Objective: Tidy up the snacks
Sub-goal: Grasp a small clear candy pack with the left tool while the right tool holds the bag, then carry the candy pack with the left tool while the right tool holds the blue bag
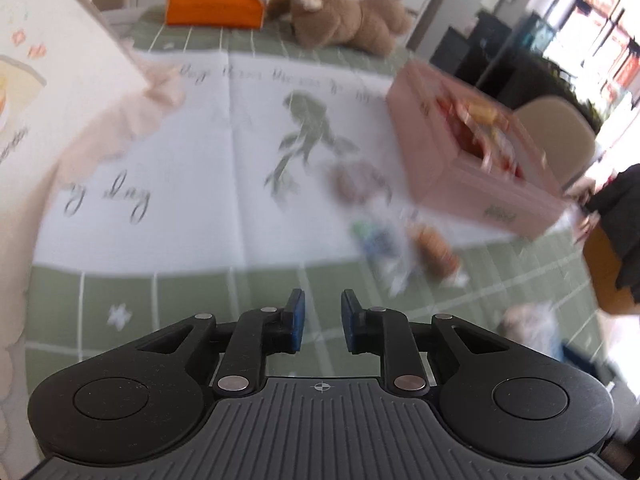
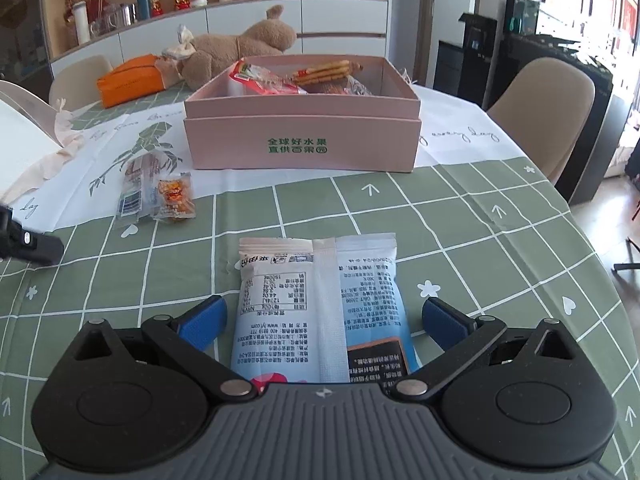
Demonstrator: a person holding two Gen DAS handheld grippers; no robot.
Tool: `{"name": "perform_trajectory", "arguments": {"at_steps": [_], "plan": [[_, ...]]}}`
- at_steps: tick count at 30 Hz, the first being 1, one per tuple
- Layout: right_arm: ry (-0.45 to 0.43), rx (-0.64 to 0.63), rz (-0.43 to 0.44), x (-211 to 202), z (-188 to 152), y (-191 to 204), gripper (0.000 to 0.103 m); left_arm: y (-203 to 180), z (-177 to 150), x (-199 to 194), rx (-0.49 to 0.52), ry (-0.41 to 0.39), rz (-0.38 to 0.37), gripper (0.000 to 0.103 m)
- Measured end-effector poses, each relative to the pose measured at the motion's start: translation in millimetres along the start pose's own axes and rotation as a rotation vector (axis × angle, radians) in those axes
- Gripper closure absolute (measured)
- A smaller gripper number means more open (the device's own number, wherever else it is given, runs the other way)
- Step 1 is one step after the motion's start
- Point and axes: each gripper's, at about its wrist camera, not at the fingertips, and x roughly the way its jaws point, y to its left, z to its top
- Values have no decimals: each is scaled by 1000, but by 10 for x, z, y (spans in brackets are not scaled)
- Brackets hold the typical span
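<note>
A pink box (image 2: 304,140) holding several snack packs stands on the table; it shows blurred in the left wrist view (image 1: 472,160). A white and blue snack bag (image 2: 320,304) lies flat between the wide-open fingers of my right gripper (image 2: 324,316), which do not touch it. Two small snack packs (image 2: 156,196) lie left of the box; they appear blurred in the left wrist view (image 1: 400,240). My left gripper (image 1: 322,316) is empty, its pads a small gap apart, above the green checked cloth. Its tip shows at the right wrist view's left edge (image 2: 28,244).
A brown plush toy (image 2: 240,52) and an orange pouch (image 2: 132,82) lie at the table's far side. A white paper bag (image 1: 52,64) stands at the left. Beige chairs (image 2: 552,112) stand around the table. Shelves with ornaments line the back wall.
</note>
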Motion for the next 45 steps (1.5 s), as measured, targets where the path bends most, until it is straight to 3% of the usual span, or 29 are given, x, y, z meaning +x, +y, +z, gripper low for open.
{"name": "perform_trajectory", "arguments": {"at_steps": [4,9,11,16,19,26,28,32,36,39,42,45], "plan": [[-4,-2,2,1,-6,-3,0,-143,341,204,-63,-7,-28,80],[-6,-4,4,-2,-12,-7,0,-379,662,688,-19,28,85,79],[-8,-5,7,-9,-17,-11,0,-409,700,814,-14,45,121,67],[-9,-6,8,-9,-17,-10,0,-450,751,900,35,2,199,52],[-10,-8,11,-9,-16,-14,0,-424,829,948,21,9,187,52],[-10,-8,11,-9,-17,-19,0,-507,967,1111,108,-2,157,52],[-10,-8,12,-9,-17,-21,0,-535,999,1123,113,19,124,56],[-10,-8,12,-11,-19,-21,0,-479,1113,1059,-40,14,45,58],[-10,-8,12,-13,-21,-21,0,-463,1237,1214,-77,30,123,58],[-10,-8,13,-15,-23,-21,0,-524,1312,1322,-22,37,156,58],[-11,-11,18,-16,-21,-21,0,-622,1282,1332,102,45,180,57],[-11,-12,20,-18,-21,-21,0,-558,1111,1200,162,51,141,57]]}}
